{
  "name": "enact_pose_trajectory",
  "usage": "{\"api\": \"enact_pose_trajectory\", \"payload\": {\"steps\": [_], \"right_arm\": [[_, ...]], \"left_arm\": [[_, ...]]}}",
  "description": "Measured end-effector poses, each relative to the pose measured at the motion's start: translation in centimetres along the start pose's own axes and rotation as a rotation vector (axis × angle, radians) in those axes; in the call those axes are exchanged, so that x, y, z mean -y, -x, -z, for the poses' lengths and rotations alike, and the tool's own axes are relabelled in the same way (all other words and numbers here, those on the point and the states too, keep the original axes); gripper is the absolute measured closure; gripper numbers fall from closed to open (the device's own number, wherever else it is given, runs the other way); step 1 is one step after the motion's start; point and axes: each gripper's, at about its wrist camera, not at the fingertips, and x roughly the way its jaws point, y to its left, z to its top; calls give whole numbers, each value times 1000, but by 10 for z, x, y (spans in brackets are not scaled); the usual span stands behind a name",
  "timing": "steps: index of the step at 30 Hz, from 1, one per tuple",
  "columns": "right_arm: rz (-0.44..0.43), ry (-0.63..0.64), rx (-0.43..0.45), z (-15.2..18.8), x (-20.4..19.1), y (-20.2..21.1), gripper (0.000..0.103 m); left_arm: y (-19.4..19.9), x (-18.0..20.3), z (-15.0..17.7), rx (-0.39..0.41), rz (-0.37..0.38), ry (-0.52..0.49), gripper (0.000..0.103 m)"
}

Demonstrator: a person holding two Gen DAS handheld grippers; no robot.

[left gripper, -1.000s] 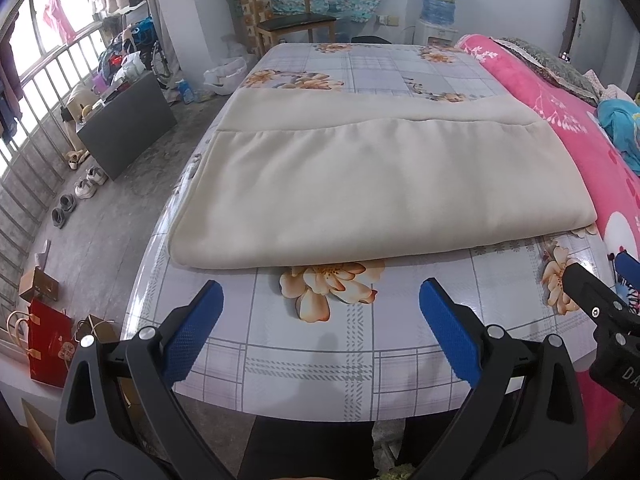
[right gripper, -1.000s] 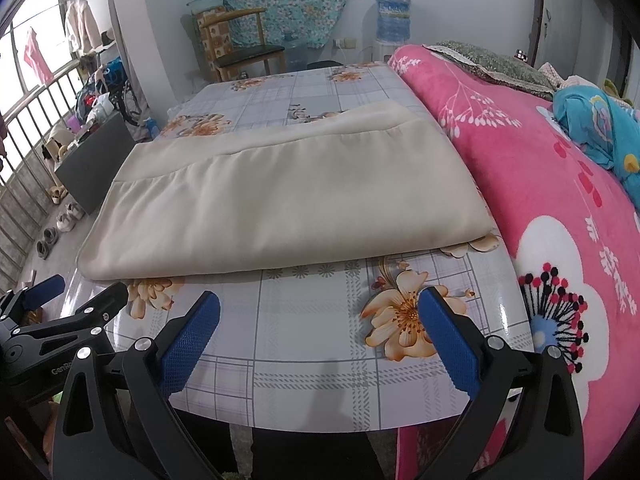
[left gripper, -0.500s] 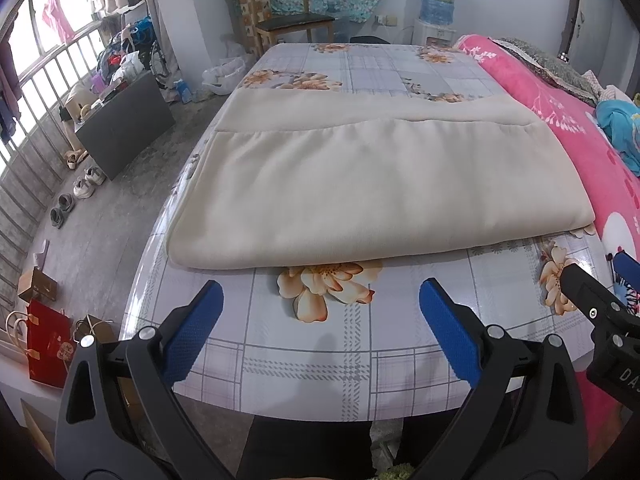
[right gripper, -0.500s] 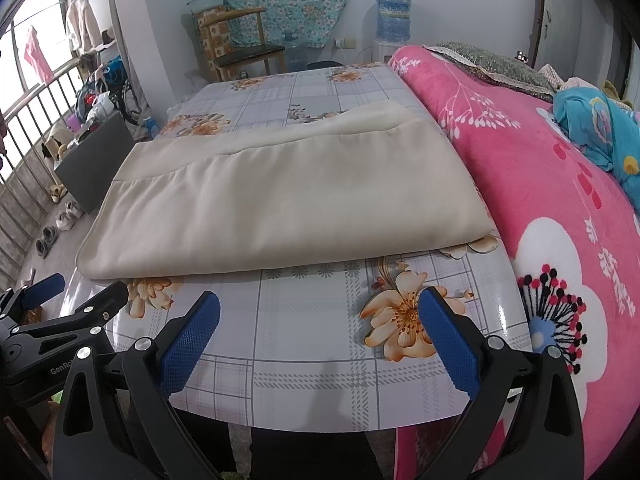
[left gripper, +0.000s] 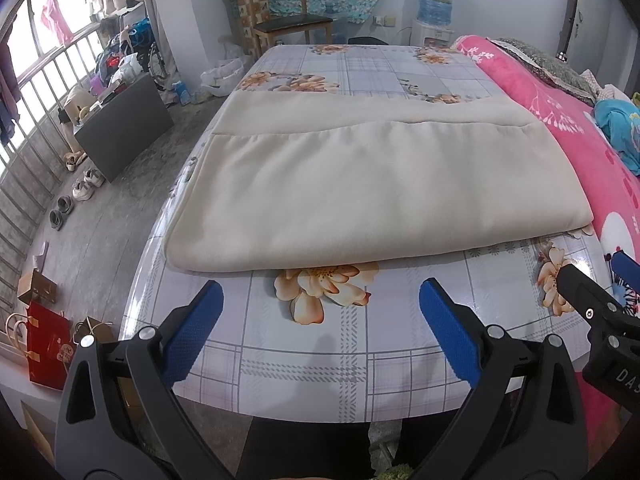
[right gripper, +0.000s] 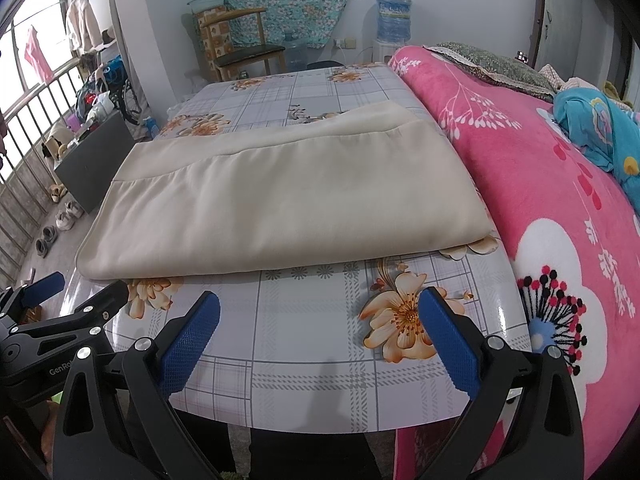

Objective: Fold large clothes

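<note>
Almost nothing is shifting since a second ago: both views are sliding only a touch, and the cream garment (left gripper: 372,192) is lying exactly where it was, with both tools still hovering short of it. That garment is resting folded on the desk (left gripper: 320,352), its rounded fold edge facing the person and a narrower under-layer showing as a band along the far side; its right side is running just beside the pink blanket (right gripper: 560,208) on the bed. The left gripper (left gripper: 320,308) is hanging wide open and empty above the flowered desk cover, near the fold edge but not touching it. The right gripper (right gripper: 320,316) is likewise spread wide with nothing between its blue pads, over the near right part of the desk. Judging from this, the risks are lying in the next grasp. The cloth looks thick and layered, so a shallow pinch may be catching only the top layer and peeling the fold apart. The glossy cover could be letting the whole bundle slide toward the far edge if pushed. Uneven lifting by the two sides would be skewing the next fold, and the right corner may be snagging the blanket.
</note>
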Motion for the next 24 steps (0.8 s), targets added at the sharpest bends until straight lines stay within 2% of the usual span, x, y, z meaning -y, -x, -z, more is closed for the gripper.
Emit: {"api": "enact_pose_trajectory", "payload": {"steps": [24], "right_arm": [[-2, 1, -4, -1, 1, -1, 6]], "left_arm": [[2, 3, -4, 2, 5, 1, 8]]}}
